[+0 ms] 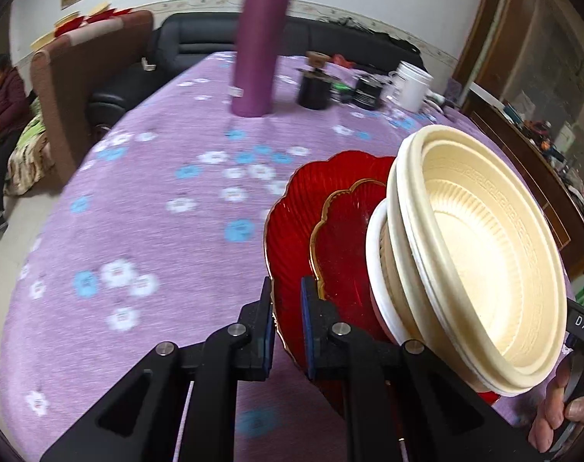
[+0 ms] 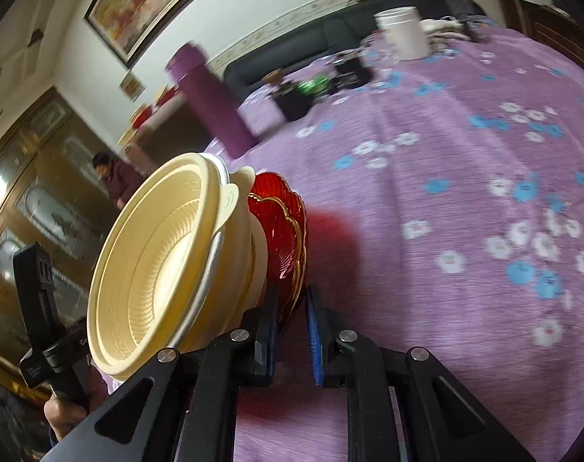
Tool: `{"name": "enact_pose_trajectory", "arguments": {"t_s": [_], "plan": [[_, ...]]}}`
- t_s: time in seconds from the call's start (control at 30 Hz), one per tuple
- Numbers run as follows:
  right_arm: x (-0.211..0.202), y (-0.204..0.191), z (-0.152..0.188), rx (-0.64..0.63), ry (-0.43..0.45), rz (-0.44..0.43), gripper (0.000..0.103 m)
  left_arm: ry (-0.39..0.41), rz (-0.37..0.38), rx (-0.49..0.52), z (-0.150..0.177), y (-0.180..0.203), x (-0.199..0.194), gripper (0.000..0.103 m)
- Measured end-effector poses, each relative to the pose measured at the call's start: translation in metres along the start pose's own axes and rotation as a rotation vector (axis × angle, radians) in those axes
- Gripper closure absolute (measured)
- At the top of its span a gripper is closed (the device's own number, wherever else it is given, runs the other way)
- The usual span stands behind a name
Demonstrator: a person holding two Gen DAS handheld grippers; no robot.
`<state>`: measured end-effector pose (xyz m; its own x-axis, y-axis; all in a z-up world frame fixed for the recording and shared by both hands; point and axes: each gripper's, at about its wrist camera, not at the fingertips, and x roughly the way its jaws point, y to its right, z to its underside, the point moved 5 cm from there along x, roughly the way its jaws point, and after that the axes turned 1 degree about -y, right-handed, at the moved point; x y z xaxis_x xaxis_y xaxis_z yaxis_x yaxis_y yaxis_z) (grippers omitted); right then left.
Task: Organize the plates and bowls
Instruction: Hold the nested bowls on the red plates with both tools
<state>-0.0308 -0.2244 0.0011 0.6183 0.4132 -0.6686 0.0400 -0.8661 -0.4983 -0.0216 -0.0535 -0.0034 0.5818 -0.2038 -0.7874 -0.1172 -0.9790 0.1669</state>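
Observation:
A stack of two red glass plates (image 1: pixel 303 208) with cream and white bowls (image 1: pixel 480 254) nested on top is held tilted above the purple floral tablecloth (image 1: pixel 138 211). My left gripper (image 1: pixel 286 300) is shut on the near rim of the red plates. In the right wrist view my right gripper (image 2: pixel 292 304) is shut on the opposite rim of the red plates (image 2: pixel 282 223), with the cream bowls (image 2: pixel 157 261) leaning to its left. The stack casts a red shadow on the cloth.
A tall purple flask (image 1: pixel 263 42) stands mid-table. Behind it are dark jars (image 1: pixel 313 88) and a white tub (image 1: pixel 411 84). A black sofa (image 1: pixel 199 38) and a brown chair (image 1: pixel 80 77) flank the table's far side. A person (image 1: pixel 3 115) sits at far left.

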Motion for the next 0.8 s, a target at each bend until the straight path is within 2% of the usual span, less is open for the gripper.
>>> {"name": "enact_pose_trajectory", "arguments": {"t_s": [0.27,0.37,0.6,0.7,0.8], "plan": [[-0.038,0.064,-0.015,0.093,0.092,0.111,0.088,-0.035,0.021,0.054,-0.004,0.07,0.039,0.092],[-0.045,0.08,-0.017,0.11,0.116,0.15,0.088,-0.012,0.008,0.064,-0.004,0.085,0.046,0.092],[-0.041,0.092,-0.015,0.092,0.139,0.177,0.088,0.083,-0.062,0.08,-0.003,0.09,0.046,0.092],[-0.04,0.09,-0.014,0.057,0.175,0.193,0.088,0.091,-0.065,0.079,-0.006,0.089,0.048,0.092],[-0.036,0.087,-0.017,0.048,0.173,0.184,0.086,0.096,-0.065,0.07,-0.007,0.088,0.049,0.091]]}}
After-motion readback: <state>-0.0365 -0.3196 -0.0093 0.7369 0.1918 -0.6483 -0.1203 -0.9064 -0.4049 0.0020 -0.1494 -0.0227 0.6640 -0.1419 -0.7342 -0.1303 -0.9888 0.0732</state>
